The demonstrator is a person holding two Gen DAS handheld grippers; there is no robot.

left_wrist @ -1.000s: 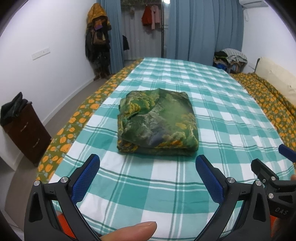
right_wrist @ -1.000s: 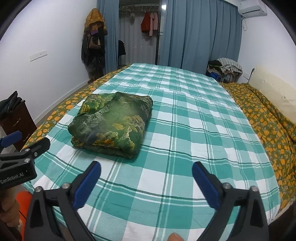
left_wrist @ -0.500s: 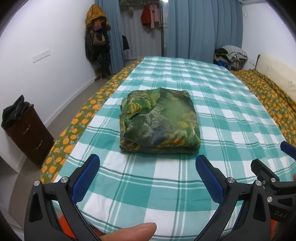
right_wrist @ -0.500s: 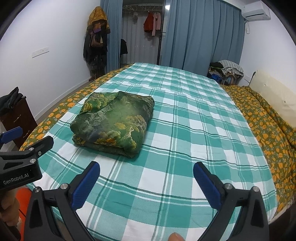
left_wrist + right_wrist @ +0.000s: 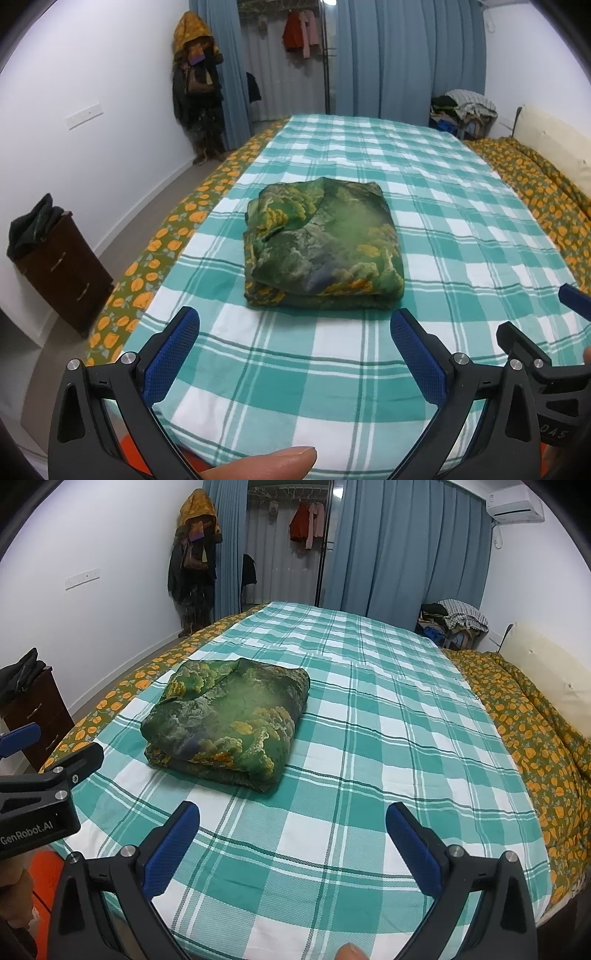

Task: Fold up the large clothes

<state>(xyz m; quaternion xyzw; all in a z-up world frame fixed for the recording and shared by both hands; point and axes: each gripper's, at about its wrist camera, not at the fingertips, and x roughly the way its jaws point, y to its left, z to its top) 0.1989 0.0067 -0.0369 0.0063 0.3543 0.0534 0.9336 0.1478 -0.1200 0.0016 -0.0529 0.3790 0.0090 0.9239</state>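
My left gripper (image 5: 294,334) and right gripper (image 5: 292,829) hang wide open, holding nothing. Folded green garment (image 5: 321,243) sits on the checked bedsheet (image 5: 461,229), just beyond them.

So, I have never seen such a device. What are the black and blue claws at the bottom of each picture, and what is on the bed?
There is no robot here. A person holds a two-finger gripper in each hand, and each gripper carries a camera that looks forward along its fingers. One picture comes from the left gripper, the other from the right gripper. Both are open and hold nothing. On the checked sheet of the bed lies a green garment, already folded into a thick square. The pink shape at the bottom edge is the person's thumb.
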